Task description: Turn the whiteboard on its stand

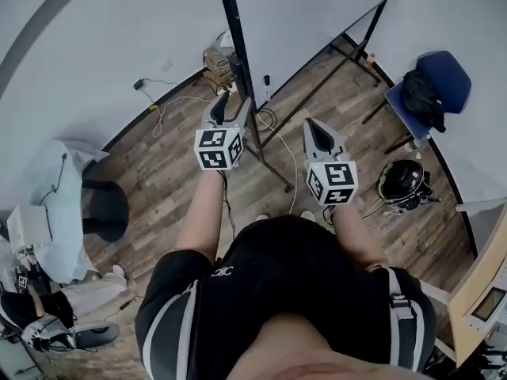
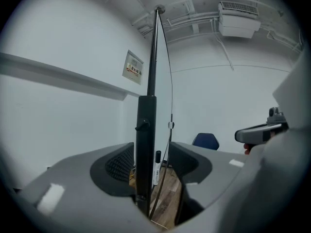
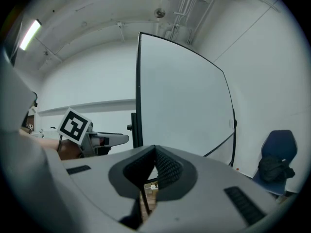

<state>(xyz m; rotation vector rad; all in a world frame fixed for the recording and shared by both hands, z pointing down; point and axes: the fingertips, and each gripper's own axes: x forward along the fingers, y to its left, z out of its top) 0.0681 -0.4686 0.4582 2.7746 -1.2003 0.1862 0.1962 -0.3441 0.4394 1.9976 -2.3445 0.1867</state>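
Observation:
The whiteboard (image 1: 309, 6) stands in front of me, held by a black stand post (image 1: 231, 30). My left gripper (image 1: 228, 100) reaches up to that post. In the left gripper view its jaws (image 2: 151, 154) stand apart with the post (image 2: 146, 130) between them, close to the left pad and clear of the right one. The board shows there edge-on as a thin curved line (image 2: 170, 96). My right gripper (image 1: 315, 127) hangs to the right of the post, short of the board, with its tips together and nothing between them (image 3: 154, 149). The white board face (image 3: 184, 101) fills the right gripper view.
The stand's black feet (image 1: 273, 172) run across the wooden floor below my hands. A blue chair with a black bag (image 1: 428, 85) and a helmet (image 1: 402, 180) sit at the right. Cables (image 1: 158, 105) trail at the left, near a round black stool (image 1: 104, 210).

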